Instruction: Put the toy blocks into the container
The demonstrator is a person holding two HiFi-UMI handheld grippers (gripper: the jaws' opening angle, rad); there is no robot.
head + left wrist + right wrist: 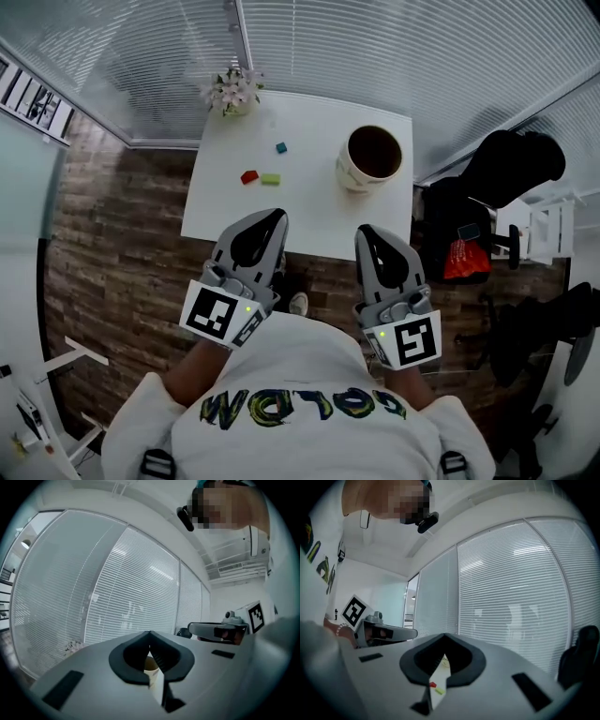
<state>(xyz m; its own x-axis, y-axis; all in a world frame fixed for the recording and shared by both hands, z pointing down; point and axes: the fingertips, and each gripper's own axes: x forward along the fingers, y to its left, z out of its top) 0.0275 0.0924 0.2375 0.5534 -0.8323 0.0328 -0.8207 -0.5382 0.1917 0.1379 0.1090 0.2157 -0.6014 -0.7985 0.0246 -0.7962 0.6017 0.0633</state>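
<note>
Grey left hand-held gripper (277,217) and right hand-held gripper (365,232) point level, each pressed together, empty.

Three toy blocks (248,176), one container (371,157), one flower pot (233,95).

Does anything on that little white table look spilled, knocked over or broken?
Nothing stands out. The cream container stands upright, the flowers sit at the far left corner, and the red block, green block and blue block lie loose on the white table.
</note>
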